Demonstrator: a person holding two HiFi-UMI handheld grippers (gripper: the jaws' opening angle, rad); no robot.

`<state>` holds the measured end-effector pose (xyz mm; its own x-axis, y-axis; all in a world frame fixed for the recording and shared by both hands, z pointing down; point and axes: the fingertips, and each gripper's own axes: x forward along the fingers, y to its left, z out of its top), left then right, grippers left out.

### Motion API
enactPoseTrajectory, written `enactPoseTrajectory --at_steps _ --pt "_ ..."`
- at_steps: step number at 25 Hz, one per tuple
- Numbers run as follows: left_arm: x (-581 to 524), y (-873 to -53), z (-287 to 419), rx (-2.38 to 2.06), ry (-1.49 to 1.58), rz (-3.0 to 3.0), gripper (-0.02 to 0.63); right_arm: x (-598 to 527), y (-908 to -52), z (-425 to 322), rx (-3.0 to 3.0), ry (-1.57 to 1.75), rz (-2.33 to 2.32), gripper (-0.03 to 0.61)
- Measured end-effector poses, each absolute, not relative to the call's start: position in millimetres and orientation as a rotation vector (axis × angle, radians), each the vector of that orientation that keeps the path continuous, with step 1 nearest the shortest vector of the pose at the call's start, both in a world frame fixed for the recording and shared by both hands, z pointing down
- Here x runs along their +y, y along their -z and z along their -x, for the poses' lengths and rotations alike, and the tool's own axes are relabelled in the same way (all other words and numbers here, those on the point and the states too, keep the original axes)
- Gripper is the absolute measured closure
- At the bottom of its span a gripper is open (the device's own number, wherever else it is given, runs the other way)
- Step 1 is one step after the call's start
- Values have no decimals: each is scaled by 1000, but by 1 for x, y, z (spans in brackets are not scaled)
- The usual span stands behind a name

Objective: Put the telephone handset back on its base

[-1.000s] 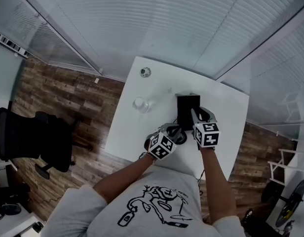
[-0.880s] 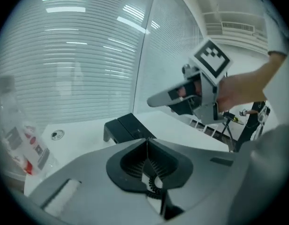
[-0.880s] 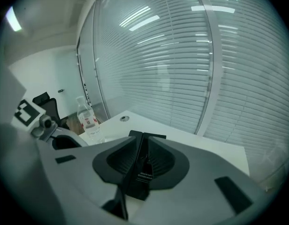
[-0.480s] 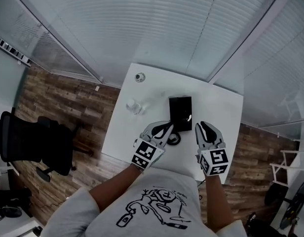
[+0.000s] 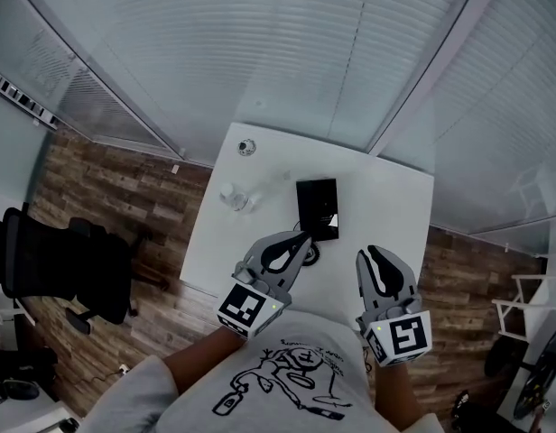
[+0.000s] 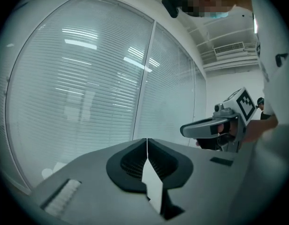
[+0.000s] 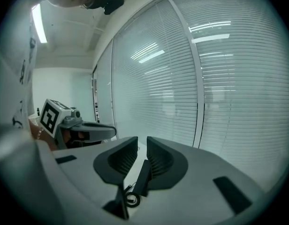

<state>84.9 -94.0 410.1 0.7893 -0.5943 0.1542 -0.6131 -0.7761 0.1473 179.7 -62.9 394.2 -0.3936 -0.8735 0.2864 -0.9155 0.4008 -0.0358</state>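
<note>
**Jaw state.** The left gripper [image 6: 147, 140] has its ribbed dark pads pressed flat together, with nothing between them. The right gripper [image 7: 141, 142] shows a narrow gap between its pads; it grips nothing, and only the table is seen through the gap.

**Task item.** The flat, rectangular black telephone [image 5: 317, 207] lies mid-table, ahead of both grippers and clear of them. The handset cannot be told apart from the base in the head view. It appears to rest on the base, so the task is judged done or nearly done. Full seating cannot be confirmed.

**Hazards.**
- The black coiled cord [image 7: 131, 199] lies on the table beside the telephone's near end, close to the left jaw tips. A sideways sweep there could hook a loop and pull the handset off.
- The smooth white table [image 5: 395, 197] probably offers little friction, so a nudge could slide the base.
- A small clear container [image 5: 231, 197] stands to the telephone's left and could tip if struck.

**Materials.** The gripper bodies are matte grey moulded plastic. The telephone looks like hard, slightly glossy plastic. The floor [image 5: 106, 188] is wood plank.
</note>
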Motion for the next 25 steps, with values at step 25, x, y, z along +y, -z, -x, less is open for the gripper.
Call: enactPoseTrajectory --at_steps 25 --pt "-66 -328 -74 -899 53 -2852 607 -35 -323 -153 -2474 -141 -1635 526"
